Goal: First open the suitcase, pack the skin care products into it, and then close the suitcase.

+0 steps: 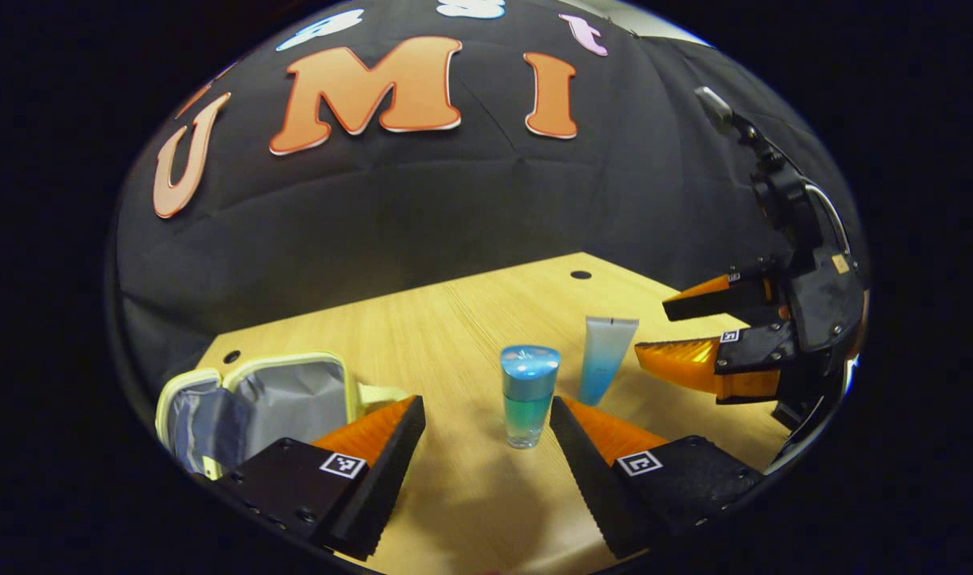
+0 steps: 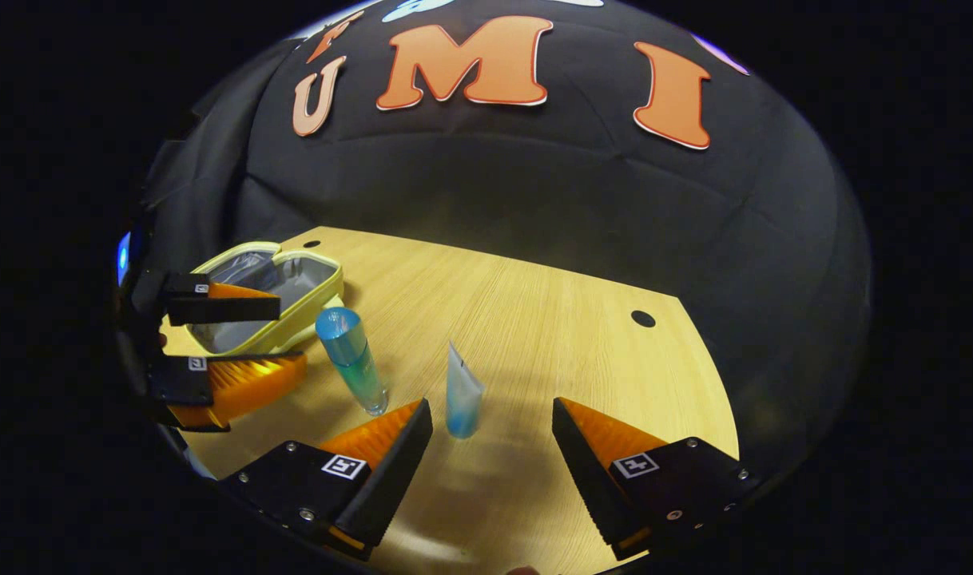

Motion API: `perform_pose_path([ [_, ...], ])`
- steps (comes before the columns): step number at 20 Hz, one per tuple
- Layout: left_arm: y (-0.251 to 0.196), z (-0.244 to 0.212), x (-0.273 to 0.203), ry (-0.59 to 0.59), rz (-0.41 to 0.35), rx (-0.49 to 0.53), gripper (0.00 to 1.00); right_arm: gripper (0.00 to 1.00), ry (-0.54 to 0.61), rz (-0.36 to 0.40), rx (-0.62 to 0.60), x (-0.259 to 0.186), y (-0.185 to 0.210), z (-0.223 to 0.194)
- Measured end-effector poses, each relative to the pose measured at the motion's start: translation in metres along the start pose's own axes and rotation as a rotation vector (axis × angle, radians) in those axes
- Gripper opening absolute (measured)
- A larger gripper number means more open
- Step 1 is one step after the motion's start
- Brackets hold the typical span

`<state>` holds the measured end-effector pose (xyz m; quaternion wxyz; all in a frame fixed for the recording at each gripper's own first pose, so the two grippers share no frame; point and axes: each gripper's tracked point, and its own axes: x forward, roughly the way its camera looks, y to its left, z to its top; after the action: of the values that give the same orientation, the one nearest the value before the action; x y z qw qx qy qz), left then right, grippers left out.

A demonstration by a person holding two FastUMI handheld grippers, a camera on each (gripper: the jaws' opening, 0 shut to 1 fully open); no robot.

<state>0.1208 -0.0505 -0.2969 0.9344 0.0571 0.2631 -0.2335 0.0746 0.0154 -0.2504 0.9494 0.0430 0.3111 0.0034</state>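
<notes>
Left gripper view has the left claw [image 1: 486, 447] spread wide around the upright bottle [image 1: 528, 395] beside the open suitcase [image 1: 251, 403]; an off-centre squeeze could topple it.

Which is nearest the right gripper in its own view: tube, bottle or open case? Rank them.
1. Tube: standing just ahead, between the right gripper fingers' tips.
2. Bottle: farther, ahead-left.
3. Case: farthest, far left of the table.
</notes>
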Motion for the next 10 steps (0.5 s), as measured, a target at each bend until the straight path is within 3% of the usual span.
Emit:
perform_pose_path([
  [7,-0.021,-0.037,0.058,0.074,-0.030,-0.090,0.91,0.97,0.059,0.059,-0.008,0.038,0.007,-0.016],
  [9,-0.025,-0.037,0.073,0.064,-0.039,-0.100,0.80,0.97,0.073,0.077,-0.011,0.048,0.010,-0.021],
  [10,-0.025,-0.032,0.075,0.058,-0.037,-0.099,0.79,0.96,0.081,0.084,-0.011,0.052,0.011,-0.024],
])
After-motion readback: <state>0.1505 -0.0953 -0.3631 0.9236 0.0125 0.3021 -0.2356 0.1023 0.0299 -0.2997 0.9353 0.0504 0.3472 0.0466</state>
